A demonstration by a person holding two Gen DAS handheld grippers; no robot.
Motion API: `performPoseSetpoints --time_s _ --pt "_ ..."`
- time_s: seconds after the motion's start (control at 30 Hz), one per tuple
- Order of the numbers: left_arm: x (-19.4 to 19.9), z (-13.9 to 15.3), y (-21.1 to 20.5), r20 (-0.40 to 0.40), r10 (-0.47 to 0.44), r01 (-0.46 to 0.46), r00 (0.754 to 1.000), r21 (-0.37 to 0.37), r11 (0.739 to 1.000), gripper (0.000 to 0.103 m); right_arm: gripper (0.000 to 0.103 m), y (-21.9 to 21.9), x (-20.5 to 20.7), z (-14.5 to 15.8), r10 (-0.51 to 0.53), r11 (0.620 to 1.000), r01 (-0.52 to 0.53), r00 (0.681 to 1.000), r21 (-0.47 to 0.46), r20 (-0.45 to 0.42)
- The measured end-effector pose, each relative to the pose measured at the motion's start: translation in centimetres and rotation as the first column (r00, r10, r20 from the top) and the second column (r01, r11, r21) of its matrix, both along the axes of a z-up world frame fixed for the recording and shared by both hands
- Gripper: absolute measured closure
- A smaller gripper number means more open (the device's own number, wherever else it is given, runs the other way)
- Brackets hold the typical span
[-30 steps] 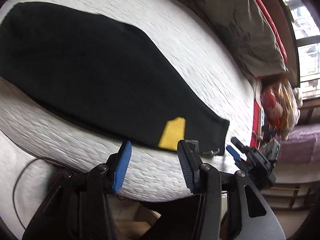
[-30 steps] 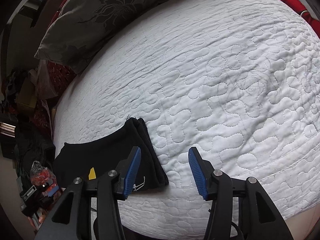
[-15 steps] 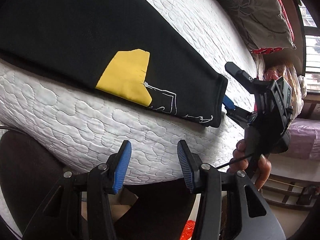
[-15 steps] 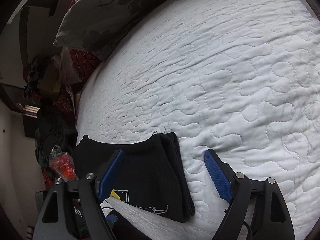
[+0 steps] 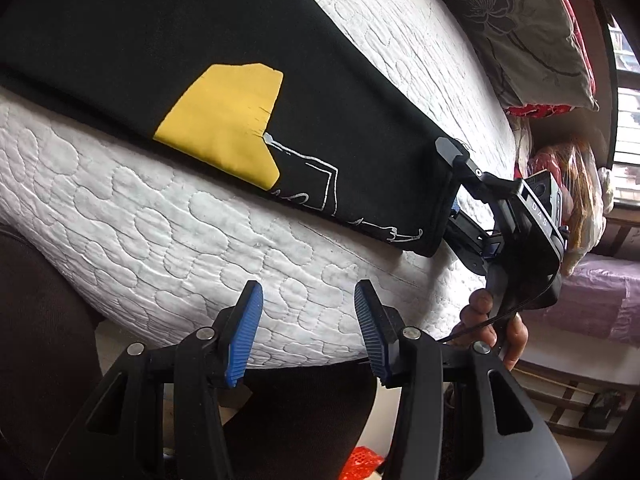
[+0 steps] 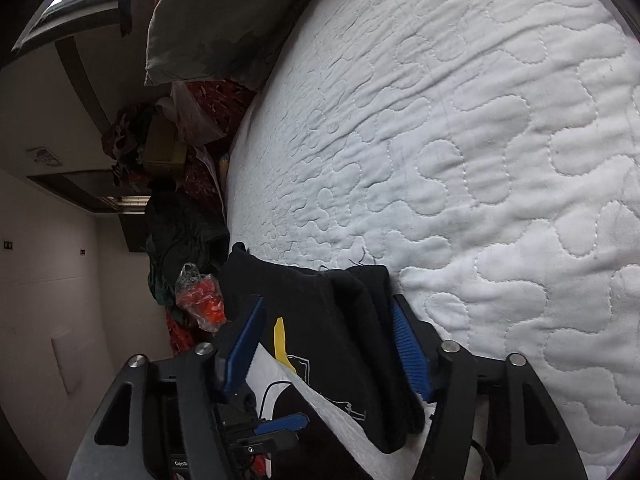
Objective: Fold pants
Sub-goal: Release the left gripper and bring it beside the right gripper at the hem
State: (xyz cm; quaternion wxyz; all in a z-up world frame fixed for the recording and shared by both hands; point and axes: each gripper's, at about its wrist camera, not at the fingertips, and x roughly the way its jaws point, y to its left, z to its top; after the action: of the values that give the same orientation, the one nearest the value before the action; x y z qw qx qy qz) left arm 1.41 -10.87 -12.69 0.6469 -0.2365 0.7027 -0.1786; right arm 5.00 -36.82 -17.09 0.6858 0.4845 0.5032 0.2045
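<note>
Left wrist view has the left gripper (image 5: 308, 328) at the lower centre of the frame, its blue pads wide apart with nothing between them, hanging off the near side of the bed (image 5: 168, 236). Black pants (image 5: 160, 40) lie flat on the white quilted bed across the upper left, a yellow patch (image 5: 224, 120) near their lower edge. At the right of the frame the right gripper (image 5: 452, 184) meets the pants' end, one jaw over the fabric's top, a hand (image 5: 496, 320) on its handle.

Right wrist view shows the right gripper (image 6: 324, 344) spread wide at the lower centre, the folded end of the pants (image 6: 340, 320) lying between its pads; the jaws have not closed on it. Half a second ago that end lay further ahead of the pads; now it sits well inside them. A grey pillow (image 6: 224, 20) lies at the upper left.
</note>
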Motion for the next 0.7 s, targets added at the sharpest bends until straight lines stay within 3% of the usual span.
performPoseSetpoints --time_s 0.03,0.17,0.27,0.4,0.67,0.7 --pt "-0.1 -0.1 -0.1 -0.009 0.021 -0.021 1.000 -0.005 1.000 0.057 0.065 0.1 0.1 0.0 0.000 1.000 0.000 1.000 -0.017 -0.003" --pt "0.1 -0.2 -0.2 -0.022 0.122 -0.123 0.992 -0.041 0.992 0.057 0.078 0.7 0.8 1.0 0.003 0.998 -0.002 1.000 -0.061 0.012" --pt "0.9 -0.2 -0.8 -0.020 0.184 -0.185 0.983 -0.059 0.981 0.057 0.079 0.8 1.1 2.0 -0.016 0.999 0.017 0.999 -0.046 0.032" --pt "2.2 -0.9 -1.5 -0.028 0.245 -0.247 0.969 -0.069 0.967 0.058 0.079 0.6 1.0 1.6 -0.034 0.998 0.033 0.999 -0.045 -0.011" --pt "4.2 -2.1 -1.8 -0.065 0.295 -0.301 0.953 -0.099 0.949 0.059 0.075 -1.3 0.1 -0.3 -0.074 0.997 0.074 0.995 0.006 -0.072" --pt "4.5 -1.9 -1.6 -0.063 0.296 -0.301 0.953 -0.108 0.947 0.063 0.075 -1.4 0.1 -0.5 -0.075 0.997 0.076 0.995 0.013 -0.073"
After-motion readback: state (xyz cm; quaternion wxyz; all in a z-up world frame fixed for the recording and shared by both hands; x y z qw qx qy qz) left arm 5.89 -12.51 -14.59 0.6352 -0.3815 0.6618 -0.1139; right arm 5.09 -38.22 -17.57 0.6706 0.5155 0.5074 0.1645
